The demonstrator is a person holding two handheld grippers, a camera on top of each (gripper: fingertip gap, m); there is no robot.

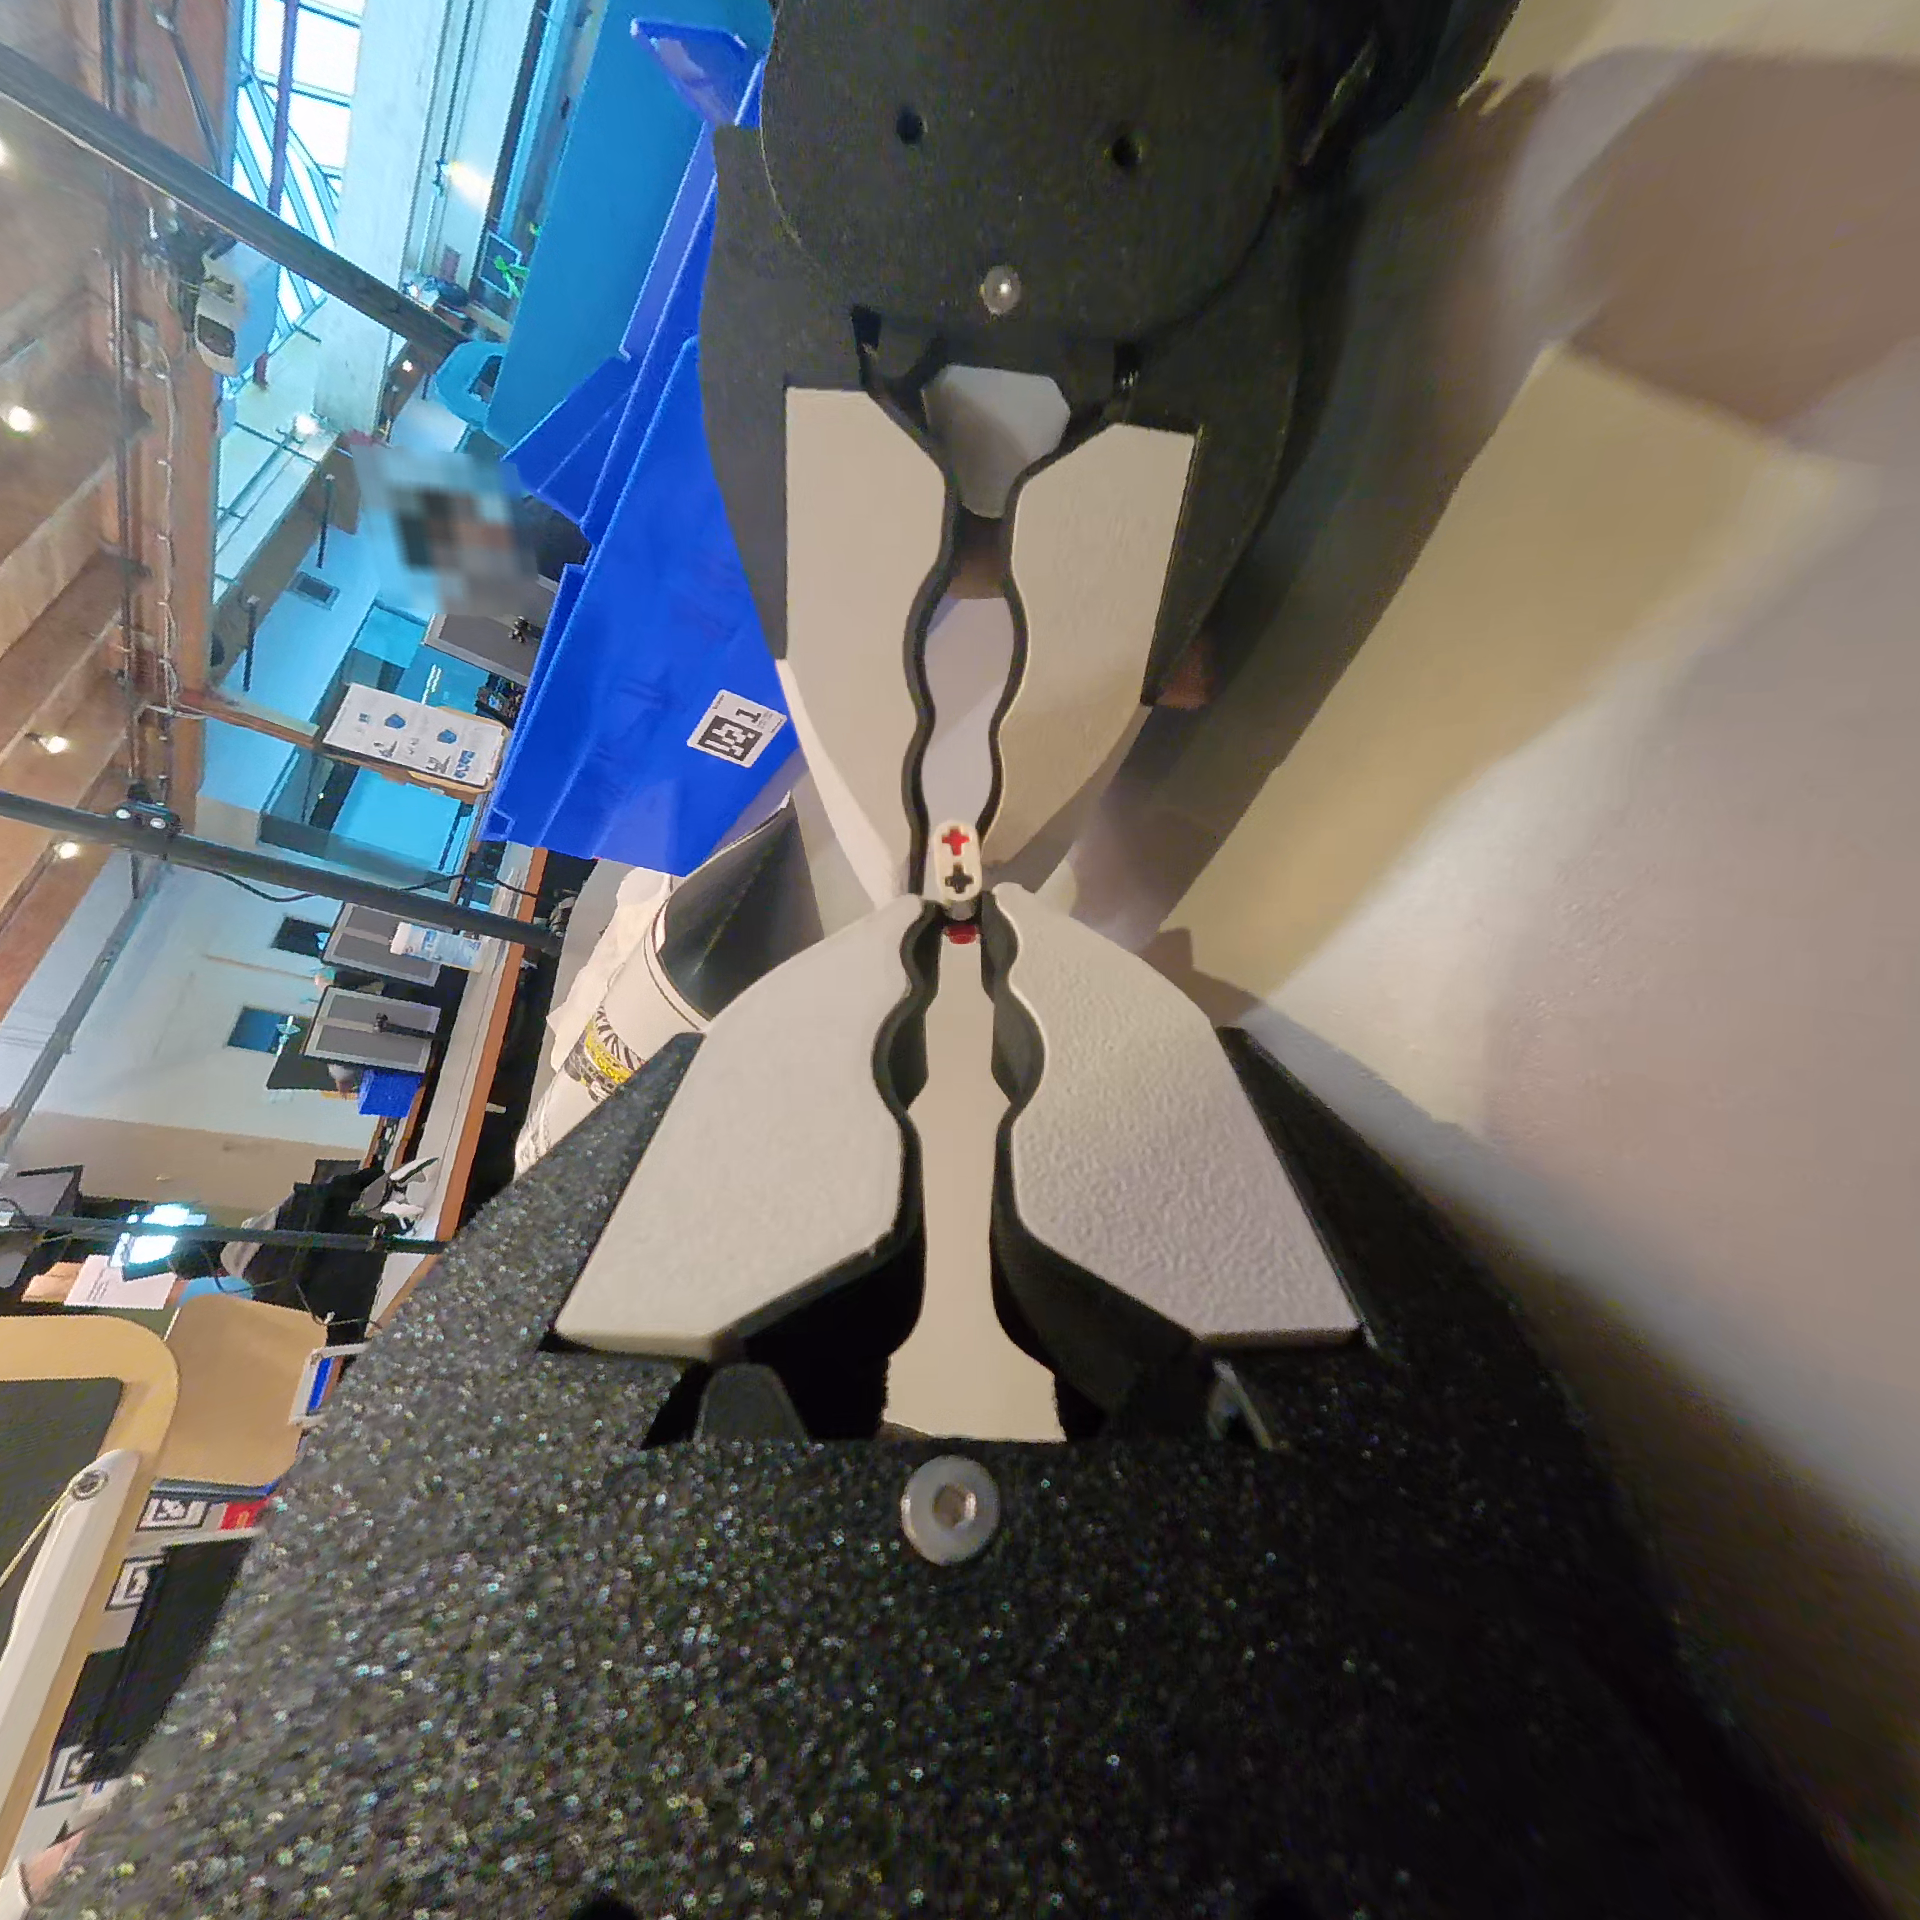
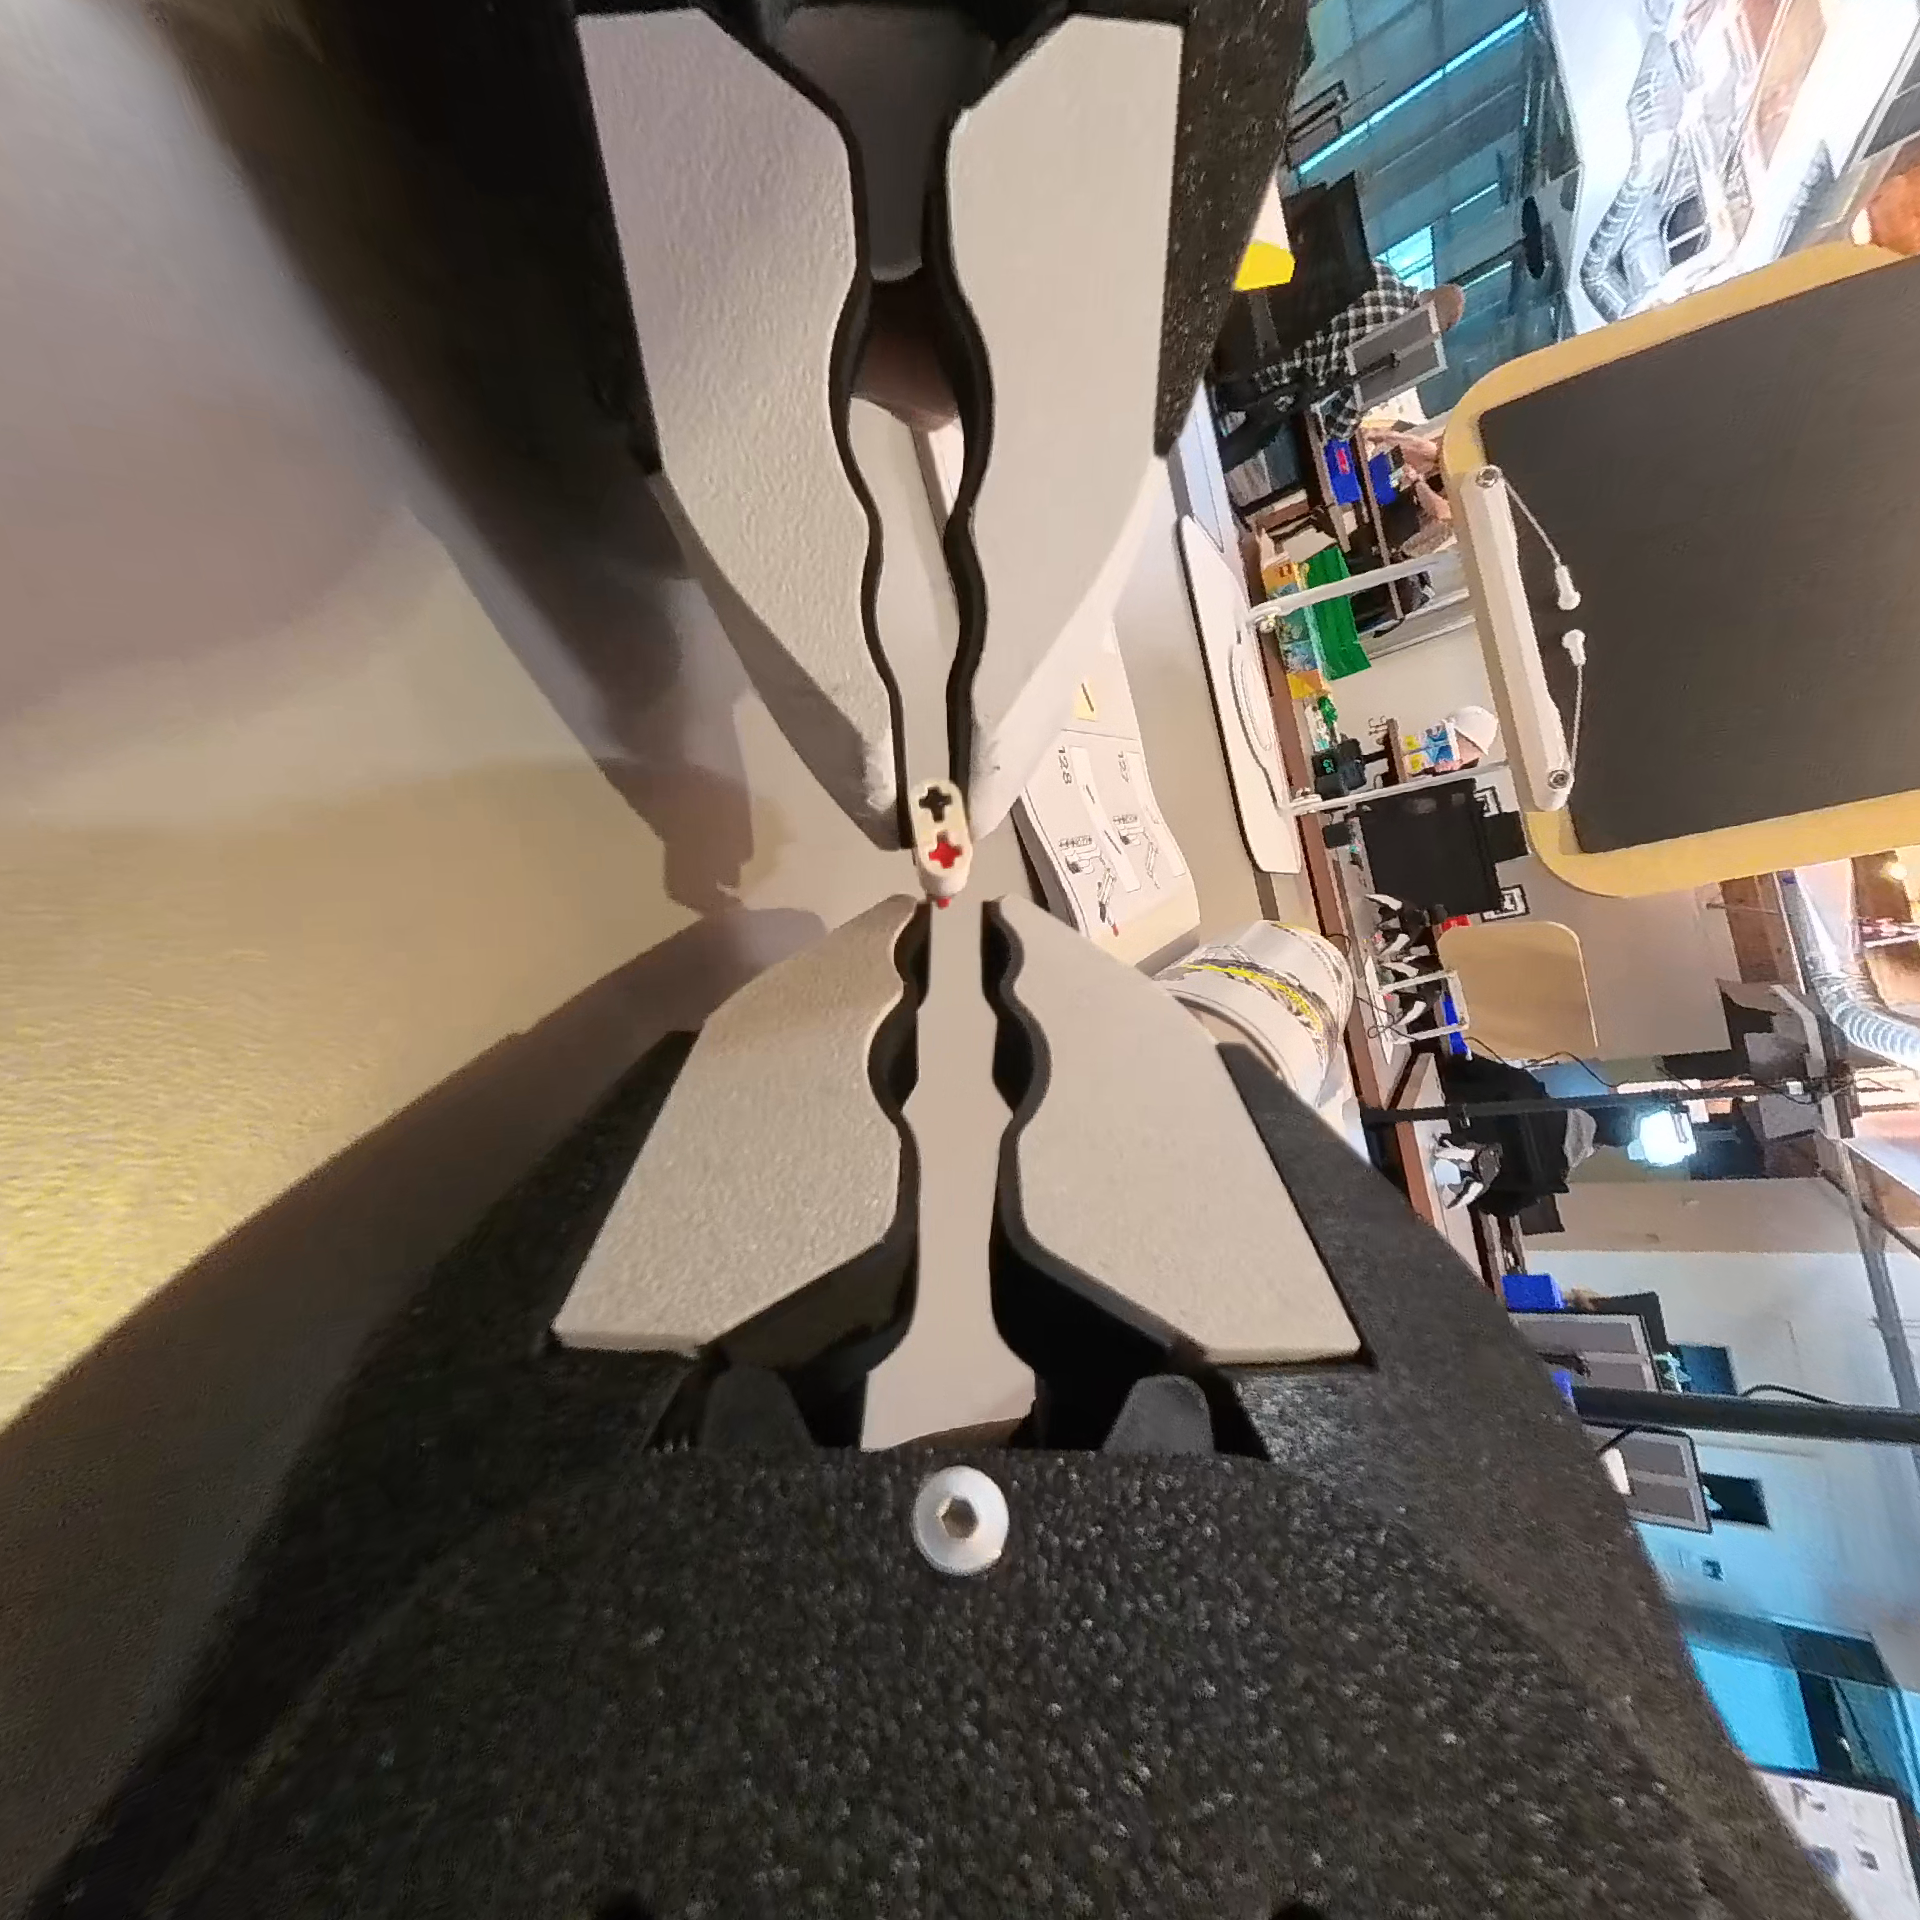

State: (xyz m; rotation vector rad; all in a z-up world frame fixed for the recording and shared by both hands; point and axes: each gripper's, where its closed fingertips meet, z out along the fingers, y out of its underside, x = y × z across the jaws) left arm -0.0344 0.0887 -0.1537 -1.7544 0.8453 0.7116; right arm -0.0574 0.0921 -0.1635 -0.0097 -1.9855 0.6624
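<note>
Right wrist view: the left gripper (image 2: 928, 795) grips a white connector (image 2: 941, 844) at its fingertips, while the right gripper (image 2: 951, 920) stands parted just beside it, holding nothing.

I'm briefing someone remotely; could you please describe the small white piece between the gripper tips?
Beside the pale surface, the left gripper and right gripper point tip to tip. Right where their fingertips meet sits a small white oblong piece. Its two cross-shaped holes, one red, one black, mark it out.
</note>
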